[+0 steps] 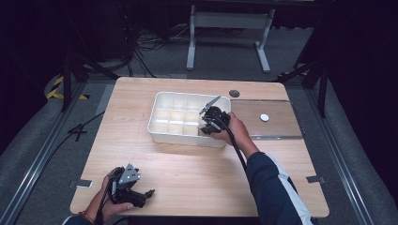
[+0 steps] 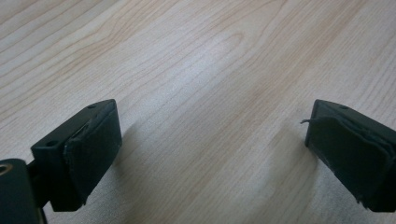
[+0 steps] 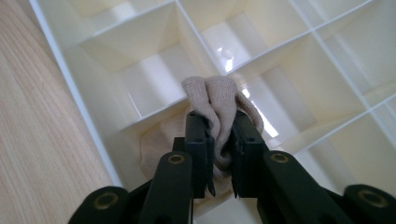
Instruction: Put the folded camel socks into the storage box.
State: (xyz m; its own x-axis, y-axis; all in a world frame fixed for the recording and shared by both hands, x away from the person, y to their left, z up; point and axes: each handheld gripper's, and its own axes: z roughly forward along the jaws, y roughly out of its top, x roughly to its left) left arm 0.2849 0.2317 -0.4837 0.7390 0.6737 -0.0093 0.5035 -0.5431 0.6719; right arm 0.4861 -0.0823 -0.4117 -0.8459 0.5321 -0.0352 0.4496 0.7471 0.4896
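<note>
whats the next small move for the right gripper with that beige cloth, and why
Probably lower it a little further, then let go. The right gripper pinches the beige cloth over the near corner compartment of the white divided tray, with part of the cloth already down inside and a fold standing above the divider. The left gripper rests open on the table, apart.

grey carpet floor (image 1: 42, 136), dark surroundings, white stand (image 1: 229, 28).

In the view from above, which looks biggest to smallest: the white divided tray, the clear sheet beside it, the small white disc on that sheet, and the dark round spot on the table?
1. White divided tray
2. Clear sheet, somewhat smaller
3. Dark round spot
4. Small white disc, close to the spot in size, so these two are hard to rank.
</note>
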